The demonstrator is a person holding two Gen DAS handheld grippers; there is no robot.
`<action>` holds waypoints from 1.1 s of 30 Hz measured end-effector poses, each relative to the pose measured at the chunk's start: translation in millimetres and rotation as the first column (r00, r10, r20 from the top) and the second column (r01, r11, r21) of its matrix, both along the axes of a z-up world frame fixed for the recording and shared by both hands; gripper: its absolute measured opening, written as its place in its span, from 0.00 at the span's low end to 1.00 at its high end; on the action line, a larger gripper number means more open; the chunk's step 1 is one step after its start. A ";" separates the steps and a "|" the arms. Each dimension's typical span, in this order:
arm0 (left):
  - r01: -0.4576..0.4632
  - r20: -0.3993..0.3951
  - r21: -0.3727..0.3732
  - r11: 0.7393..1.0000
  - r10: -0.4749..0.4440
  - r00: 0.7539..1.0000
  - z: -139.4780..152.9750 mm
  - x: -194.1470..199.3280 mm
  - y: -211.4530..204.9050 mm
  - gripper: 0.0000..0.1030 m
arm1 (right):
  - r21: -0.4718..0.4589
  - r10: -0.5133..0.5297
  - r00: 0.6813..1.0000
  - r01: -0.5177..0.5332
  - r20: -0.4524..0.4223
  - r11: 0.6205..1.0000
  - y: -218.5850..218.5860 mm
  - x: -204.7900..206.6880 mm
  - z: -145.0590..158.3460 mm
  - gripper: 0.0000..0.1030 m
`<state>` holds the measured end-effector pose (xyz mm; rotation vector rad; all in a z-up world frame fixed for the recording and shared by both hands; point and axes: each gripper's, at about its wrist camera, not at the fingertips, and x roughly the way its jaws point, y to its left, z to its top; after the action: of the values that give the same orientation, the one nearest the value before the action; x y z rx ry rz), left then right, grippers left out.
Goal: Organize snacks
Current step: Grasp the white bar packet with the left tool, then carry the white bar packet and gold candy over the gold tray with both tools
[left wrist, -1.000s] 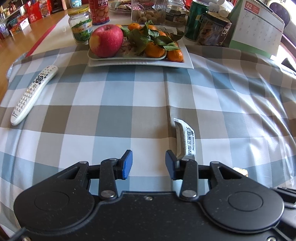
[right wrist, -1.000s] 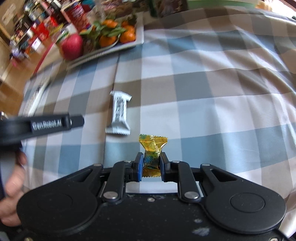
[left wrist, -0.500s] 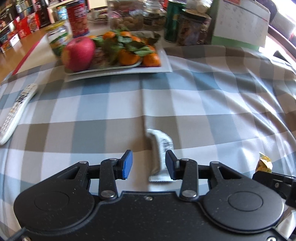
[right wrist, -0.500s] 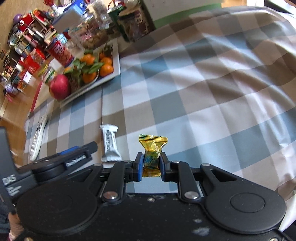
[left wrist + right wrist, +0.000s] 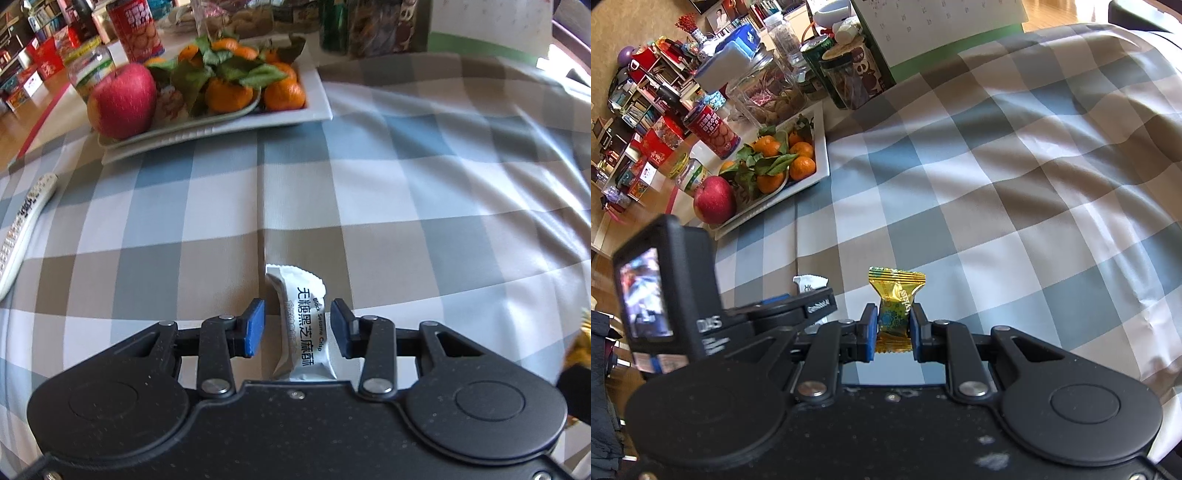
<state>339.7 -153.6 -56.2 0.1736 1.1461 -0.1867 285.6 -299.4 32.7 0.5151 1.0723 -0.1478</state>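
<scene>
A white sesame crisp packet (image 5: 303,325) lies on the checked tablecloth (image 5: 406,206), lengthwise between the jaws of my left gripper (image 5: 297,328), which is open with gaps on both sides of the packet. My right gripper (image 5: 893,326) is shut on a gold wrapped candy (image 5: 896,299) and holds it above the cloth. The packet's end (image 5: 809,282) shows in the right wrist view behind the left gripper body (image 5: 701,321). The candy's edge (image 5: 583,339) shows at the right in the left wrist view.
A white plate (image 5: 310,110) with a red apple (image 5: 123,99) and several tangerines (image 5: 229,92) stands at the back. Jars, cans and a calendar (image 5: 923,33) stand behind it. A white remote (image 5: 22,229) lies at the left.
My left gripper has moved forward so the white packet now lies between its open jaws. My right gripper has lifted and turned with the gold candy still held.
</scene>
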 end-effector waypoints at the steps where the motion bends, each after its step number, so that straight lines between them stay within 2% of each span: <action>1: -0.006 -0.010 -0.001 1.000 0.006 1.000 -2.1 1.6 0.0 0.40 | -0.004 -0.002 1.000 0.002 0.002 1.000 -0.2 -0.3 0.1 0.19; 3: -0.020 -0.009 0.003 1.000 0.020 1.000 -2.9 3.4 0.9 0.29 | -0.007 -0.005 1.000 0.005 0.005 1.000 -1.0 -0.8 -0.3 0.19; 4: -0.026 -0.011 -0.012 1.000 0.026 1.000 -0.8 3.4 3.1 0.27 | -0.006 -0.007 1.000 0.007 0.006 1.000 -1.9 -1.3 -0.3 0.19; 8: -0.054 -0.011 -0.068 0.996 0.053 0.999 17.5 -3.9 14.1 0.26 | -0.011 -0.014 1.000 0.014 0.019 1.000 -5.2 -3.8 0.0 0.19; 13: -0.073 0.017 -0.093 0.993 0.075 0.997 48.5 -30.0 32.4 0.26 | -0.009 -0.024 0.999 0.025 0.033 1.000 -9.1 -7.2 1.1 0.19; 20: -0.114 0.039 -0.108 0.988 0.118 0.992 79.7 -90.1 75.8 0.26 | -0.069 -0.004 0.996 0.010 0.084 0.998 -7.2 -17.2 3.6 0.19; 26: -0.133 0.023 -0.156 0.979 0.138 0.990 90.2 -149.4 113.3 0.26 | -0.148 0.042 0.984 -0.017 0.172 0.989 2.6 -35.4 12.2 0.19; 30: -0.142 0.048 -0.158 0.977 0.151 0.987 89.5 -189.1 129.5 0.26 | -0.122 0.059 0.974 -0.033 0.220 0.992 10.3 -56.0 14.1 0.19; 33: -0.147 0.032 -0.183 0.972 0.155 0.987 81.9 -213.7 138.7 0.26 | -0.114 0.061 0.969 -0.034 0.238 0.993 19.3 -83.4 11.9 0.19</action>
<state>126.0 -14.9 25.7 -0.0693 1.0857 -0.1492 202.2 -280.1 44.6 0.3969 0.8335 -0.0984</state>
